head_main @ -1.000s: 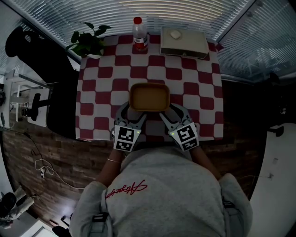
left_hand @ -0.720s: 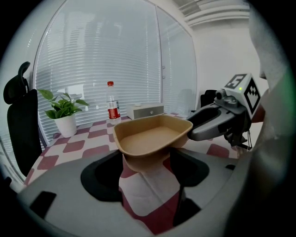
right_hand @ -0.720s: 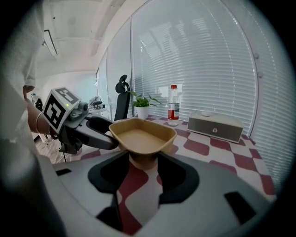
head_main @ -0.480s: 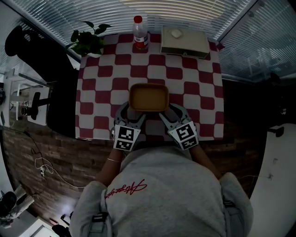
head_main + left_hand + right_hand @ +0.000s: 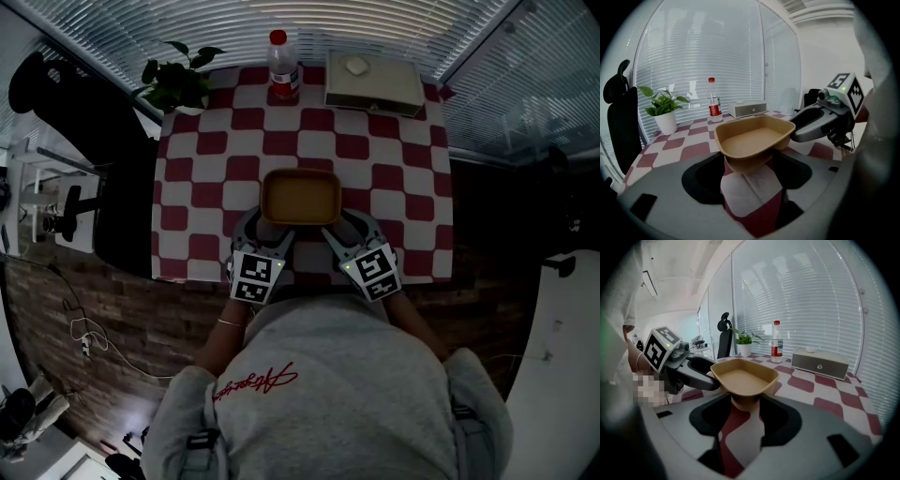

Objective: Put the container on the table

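From the head view, a tan container (image 5: 301, 196) sits over the near middle of a red-and-white checked table (image 5: 403, 187), lengthwise left to right. The left gripper (image 5: 269, 228) meets its near left corner and the right gripper (image 5: 336, 230) its near right corner, both angling inward from the near edge. Along the far edge stand a plant (image 5: 178, 82) at the left, a bottle (image 5: 282, 67) beside it and a flat box (image 5: 373, 86) to the right, all well apart from the container. A dark chair (image 5: 84, 122) is off the table's left side. In the left gripper view, the container's (image 5: 752, 138) near corner fills the gap between the left gripper's (image 5: 747, 165) jaws, which are closed on its lower wall at a middling width. The right gripper (image 5: 793, 129) comes in from the right onto the rim. In the right gripper view, the container's (image 5: 743, 377) other near corner is clamped the same way between the right gripper's (image 5: 745, 406) jaws, with the left gripper (image 5: 708, 380) reaching its rim from the left. Checked cloth shows under the container. Whether its base touches the cloth I cannot tell.
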Demonstrator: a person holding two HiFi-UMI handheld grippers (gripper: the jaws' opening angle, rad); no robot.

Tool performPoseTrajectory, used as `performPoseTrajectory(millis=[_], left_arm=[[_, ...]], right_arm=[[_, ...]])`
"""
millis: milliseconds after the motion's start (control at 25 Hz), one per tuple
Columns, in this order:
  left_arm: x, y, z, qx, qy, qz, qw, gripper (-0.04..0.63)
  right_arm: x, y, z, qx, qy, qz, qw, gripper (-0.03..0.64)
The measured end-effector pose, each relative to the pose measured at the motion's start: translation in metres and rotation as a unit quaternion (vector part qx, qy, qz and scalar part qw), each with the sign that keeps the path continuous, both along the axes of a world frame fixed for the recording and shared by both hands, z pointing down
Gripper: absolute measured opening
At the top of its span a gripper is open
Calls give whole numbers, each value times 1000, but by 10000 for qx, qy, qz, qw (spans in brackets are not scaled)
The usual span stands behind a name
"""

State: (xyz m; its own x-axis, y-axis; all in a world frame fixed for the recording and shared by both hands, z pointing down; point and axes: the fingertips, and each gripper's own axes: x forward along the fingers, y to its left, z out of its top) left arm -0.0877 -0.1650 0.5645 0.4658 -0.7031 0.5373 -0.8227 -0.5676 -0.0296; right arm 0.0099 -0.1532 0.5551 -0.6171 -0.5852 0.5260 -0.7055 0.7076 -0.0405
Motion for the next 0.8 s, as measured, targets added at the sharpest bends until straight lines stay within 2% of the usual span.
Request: performPoseTrajectory(millis=[800], left_arm=[[6,10,15,-345,-71,3,9994,327]], right_arm=[[6,9,13,-195,71,-1,9998,198]])
